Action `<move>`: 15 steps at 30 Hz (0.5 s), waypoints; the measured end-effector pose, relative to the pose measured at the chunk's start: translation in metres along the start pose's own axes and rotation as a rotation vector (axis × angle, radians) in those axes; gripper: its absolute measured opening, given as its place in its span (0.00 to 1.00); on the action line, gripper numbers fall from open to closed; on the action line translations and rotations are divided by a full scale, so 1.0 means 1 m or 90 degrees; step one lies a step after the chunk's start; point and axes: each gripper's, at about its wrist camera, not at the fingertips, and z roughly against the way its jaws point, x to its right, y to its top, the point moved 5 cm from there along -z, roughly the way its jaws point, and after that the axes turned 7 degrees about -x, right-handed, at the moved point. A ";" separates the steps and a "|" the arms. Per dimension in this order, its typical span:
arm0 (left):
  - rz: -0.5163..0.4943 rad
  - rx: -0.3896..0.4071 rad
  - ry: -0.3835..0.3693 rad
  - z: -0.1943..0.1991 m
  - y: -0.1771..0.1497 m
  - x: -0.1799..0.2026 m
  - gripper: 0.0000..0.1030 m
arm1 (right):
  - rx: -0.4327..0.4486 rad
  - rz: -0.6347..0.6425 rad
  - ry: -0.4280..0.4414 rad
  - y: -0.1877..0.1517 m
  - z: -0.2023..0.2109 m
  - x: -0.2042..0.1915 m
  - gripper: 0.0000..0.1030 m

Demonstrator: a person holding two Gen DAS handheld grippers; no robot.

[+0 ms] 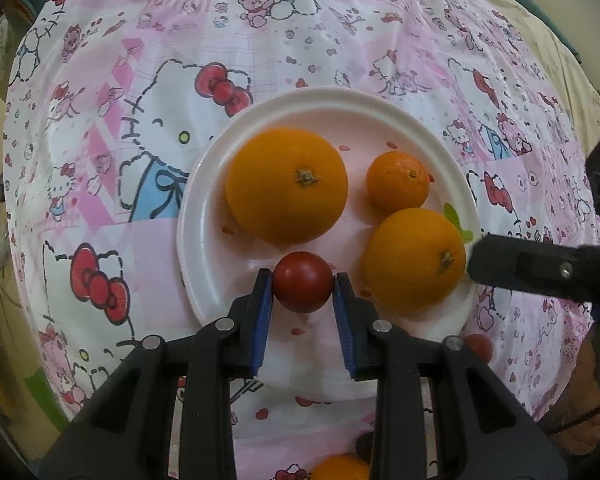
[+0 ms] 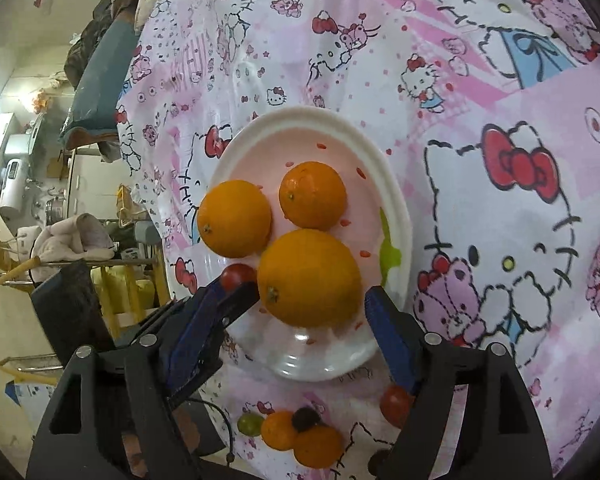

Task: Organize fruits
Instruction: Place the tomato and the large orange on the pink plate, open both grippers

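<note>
Red cherry tomato [image 1: 303, 281] clamped over the white plate [image 1: 204, 216]

Glossy and round, it sits pinched between the left gripper [image 1: 302, 285] pads at the plate's near rim; three oranges [image 1: 286, 184] lie beyond. Right gripper [image 2: 312, 300] gapes wide, empty, around the biggest orange.

Three oranges [image 1: 286, 184] on white plate [image 1: 204, 216], small red tomato [image 1: 303, 281] pinched just above plate's near edge
</note>
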 end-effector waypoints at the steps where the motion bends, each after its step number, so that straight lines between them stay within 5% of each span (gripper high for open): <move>1: -0.001 0.001 0.000 0.000 0.000 0.001 0.26 | 0.001 0.001 -0.001 -0.001 0.002 0.001 0.77; 15: -0.015 0.008 0.010 0.000 0.001 0.008 0.28 | 0.018 0.018 -0.022 -0.013 0.022 0.007 0.77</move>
